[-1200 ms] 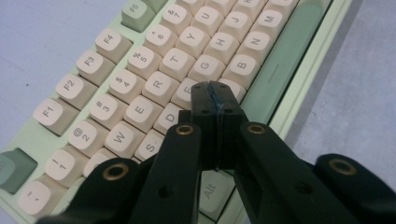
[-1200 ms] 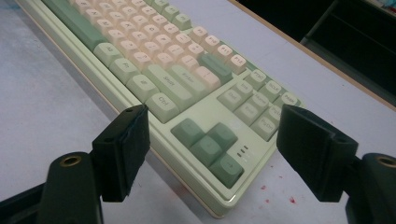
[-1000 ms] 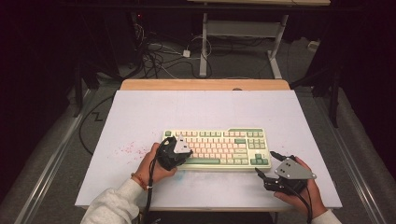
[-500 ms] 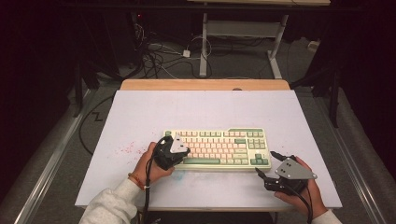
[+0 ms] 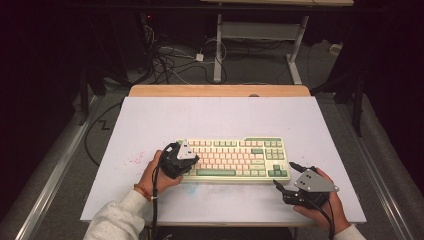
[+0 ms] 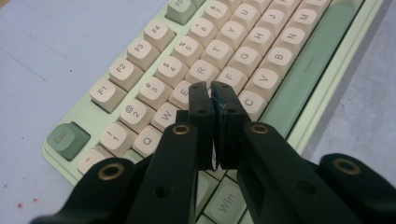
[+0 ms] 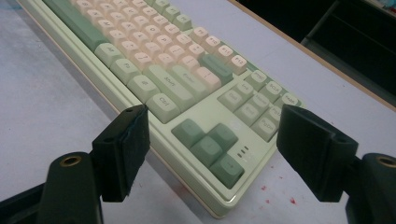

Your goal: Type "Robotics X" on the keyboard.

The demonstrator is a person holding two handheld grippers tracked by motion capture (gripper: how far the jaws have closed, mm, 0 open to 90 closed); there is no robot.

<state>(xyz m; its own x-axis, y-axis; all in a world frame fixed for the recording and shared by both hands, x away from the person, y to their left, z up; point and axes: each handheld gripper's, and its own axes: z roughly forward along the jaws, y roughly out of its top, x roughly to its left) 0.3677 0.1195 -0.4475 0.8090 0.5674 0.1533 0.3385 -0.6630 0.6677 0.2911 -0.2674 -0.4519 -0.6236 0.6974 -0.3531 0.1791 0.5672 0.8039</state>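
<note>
I have the left gripper (image 6: 212, 91) pinched shut, empty, tips over the keyboard (image 5: 235, 157) around the D key. Its long axis runs across the table; my right gripper (image 7: 212, 154) (jaws wide, empty) waits off its arrow-key corner.

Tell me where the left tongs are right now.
In the high view the left tongs sit over the left end of the keyboard; in the left gripper view their shut tips rest among the letter keys around E and D.
</note>
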